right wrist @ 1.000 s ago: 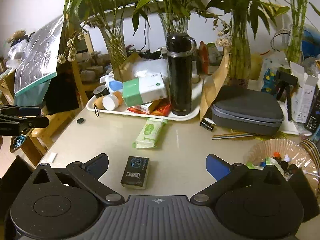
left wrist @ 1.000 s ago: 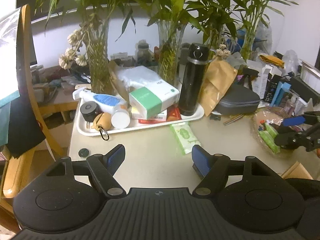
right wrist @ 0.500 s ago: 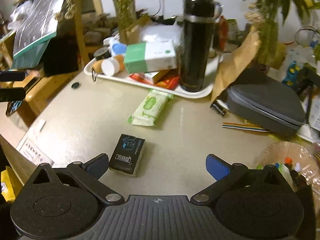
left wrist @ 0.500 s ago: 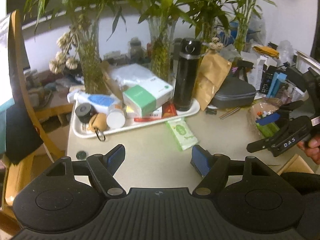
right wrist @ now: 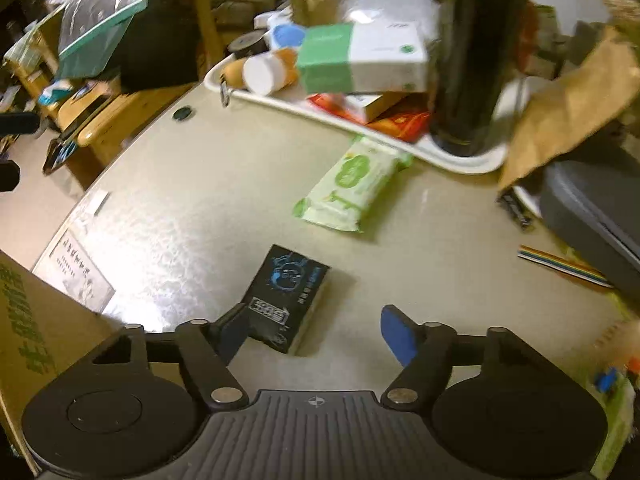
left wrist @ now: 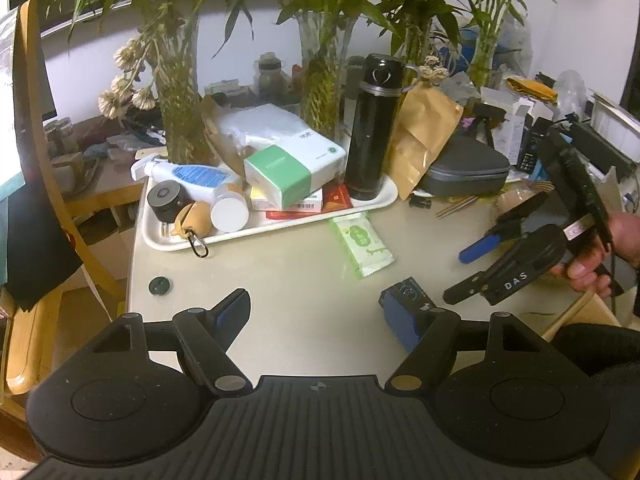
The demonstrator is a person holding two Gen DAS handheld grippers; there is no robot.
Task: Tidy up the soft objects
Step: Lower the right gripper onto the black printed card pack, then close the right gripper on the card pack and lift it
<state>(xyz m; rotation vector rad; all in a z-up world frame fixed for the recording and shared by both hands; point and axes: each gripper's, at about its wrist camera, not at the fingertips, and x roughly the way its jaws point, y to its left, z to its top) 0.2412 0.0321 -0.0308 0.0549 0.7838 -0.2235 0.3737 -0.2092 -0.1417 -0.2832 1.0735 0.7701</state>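
A black tissue pack with blue print lies flat on the beige table. My right gripper hangs tilted down over its near end, jaws closing. The left fingertip overlaps the pack's corner and the right one stands apart from it. A green wet-wipe pack lies farther off, beside the white tray. In the left wrist view my left gripper is open and empty over bare table. The black pack peeks from behind its right finger, and a hand holds the right gripper nearby.
The tray carries a black flask, a green-and-white tissue box, bottles and small boxes. A brown paper bag and a grey case stand to its right, with plant vases behind. A wooden chair and a cardboard box flank the table's left edge.
My right gripper has come down and tipped towards the black pack, and its jaws have narrowed. In the left wrist view it has swung in from the right. The left gripper has stayed put.
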